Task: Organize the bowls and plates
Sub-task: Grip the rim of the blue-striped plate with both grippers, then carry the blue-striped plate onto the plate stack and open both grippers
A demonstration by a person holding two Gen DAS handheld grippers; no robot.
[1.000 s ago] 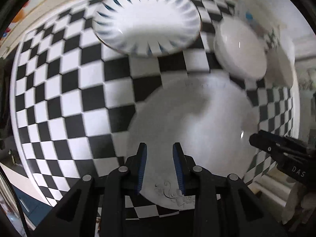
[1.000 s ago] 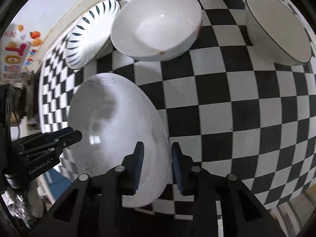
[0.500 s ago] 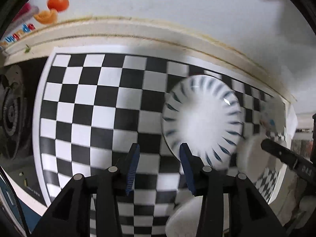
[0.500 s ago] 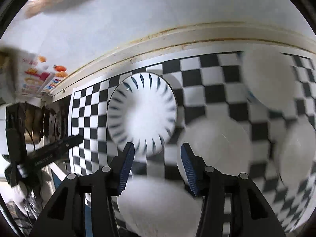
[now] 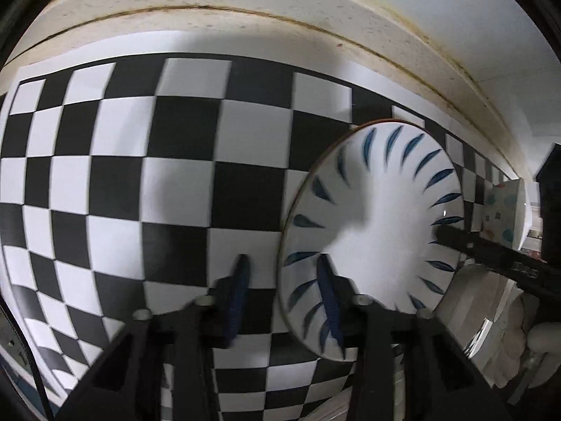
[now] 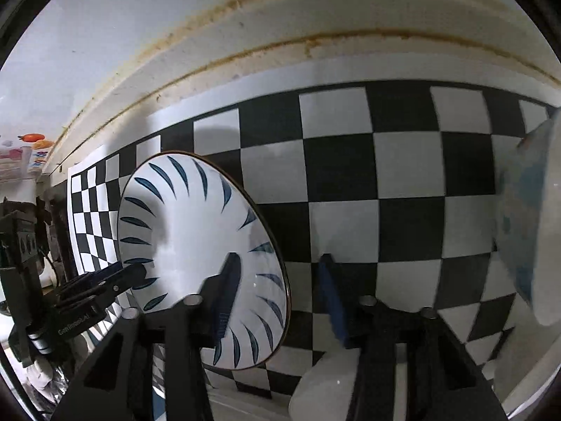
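**Blue-leaf plate near back edge, both grippers wide open**

Plate [image 5: 378, 224], white w/ dark blue leaf strokes round the rim and a thin brown edge, lies on checkered surface [image 5: 140, 161] near its back edge. Left gripper [image 5: 282, 294] straddles plate's left rim, right gripper [image 6: 277, 294] its right rim; both spread apart, nothing clamped. Spotted bowl [image 5: 505, 210] beside plate; plain white bowl [image 6: 326, 386] under right gripper.

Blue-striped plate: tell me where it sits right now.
The blue-striped plate lies on the checkered mat near the back wall, right of centre in the left wrist view, between the two open claws; the left claw straddles its near-left rim.
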